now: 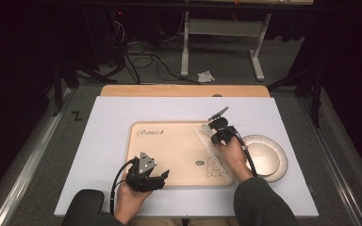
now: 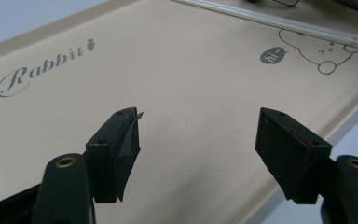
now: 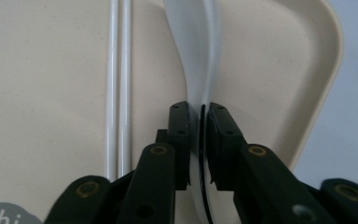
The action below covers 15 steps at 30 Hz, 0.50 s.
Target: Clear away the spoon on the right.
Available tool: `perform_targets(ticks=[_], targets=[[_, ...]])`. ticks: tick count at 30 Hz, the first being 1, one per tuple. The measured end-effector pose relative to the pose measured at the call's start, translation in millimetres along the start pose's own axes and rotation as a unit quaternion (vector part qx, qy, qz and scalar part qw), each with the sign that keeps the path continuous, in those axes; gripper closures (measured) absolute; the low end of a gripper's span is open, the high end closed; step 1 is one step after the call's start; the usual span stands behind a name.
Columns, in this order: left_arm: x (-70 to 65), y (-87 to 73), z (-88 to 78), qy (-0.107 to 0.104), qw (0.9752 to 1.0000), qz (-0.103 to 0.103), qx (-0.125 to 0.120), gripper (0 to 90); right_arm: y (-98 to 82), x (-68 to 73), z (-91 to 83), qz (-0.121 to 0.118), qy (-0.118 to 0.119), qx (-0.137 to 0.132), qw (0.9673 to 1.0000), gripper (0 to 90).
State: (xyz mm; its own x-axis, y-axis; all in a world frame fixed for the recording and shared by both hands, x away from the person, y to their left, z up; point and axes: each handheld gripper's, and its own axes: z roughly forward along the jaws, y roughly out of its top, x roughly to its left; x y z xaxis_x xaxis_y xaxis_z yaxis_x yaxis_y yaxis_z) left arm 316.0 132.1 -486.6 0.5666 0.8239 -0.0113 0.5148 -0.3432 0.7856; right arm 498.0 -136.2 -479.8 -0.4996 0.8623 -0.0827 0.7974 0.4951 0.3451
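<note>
White spoon (image 3: 196, 56) held over the tray's (image 1: 169, 162) right end, beside the chopsticks (image 3: 119, 84).
It is pinched by the right tongs (image 3: 198, 140), seemingly for setting down; the left tongs (image 2: 198, 140) are kept wide and empty over the tray.

The beige tray (image 1: 169, 150) carries grey "Rabbit" lettering and a bear outline, the chopsticks (image 3: 119, 84) and spoon (image 3: 196, 51) are white, and the plate (image 1: 271, 157) is cream with a ribbed rim.
</note>
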Motion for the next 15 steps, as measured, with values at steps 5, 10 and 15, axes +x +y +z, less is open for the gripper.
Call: perform_targets(ticks=[5,10,15], targets=[[0.2,-1.0,-0.7,0.003,1.0,-0.002,0.001,31.0,0.9,-0.9,-0.2,-0.008,-0.011,0.004,0.9999,75.7],[0.4,-1.5,-1.8,0.003,1.0,-0.003,-0.001,31.0,1.2,-2.2,-0.6,-0.009,-0.02,0.009,0.9997,67.8],[0.7,-1.7,-2.8,0.004,1.0,-0.004,-0.001,31.0,0.4,-4.6,-0.9,-0.007,-0.019,0.012,0.9997,61.9]])
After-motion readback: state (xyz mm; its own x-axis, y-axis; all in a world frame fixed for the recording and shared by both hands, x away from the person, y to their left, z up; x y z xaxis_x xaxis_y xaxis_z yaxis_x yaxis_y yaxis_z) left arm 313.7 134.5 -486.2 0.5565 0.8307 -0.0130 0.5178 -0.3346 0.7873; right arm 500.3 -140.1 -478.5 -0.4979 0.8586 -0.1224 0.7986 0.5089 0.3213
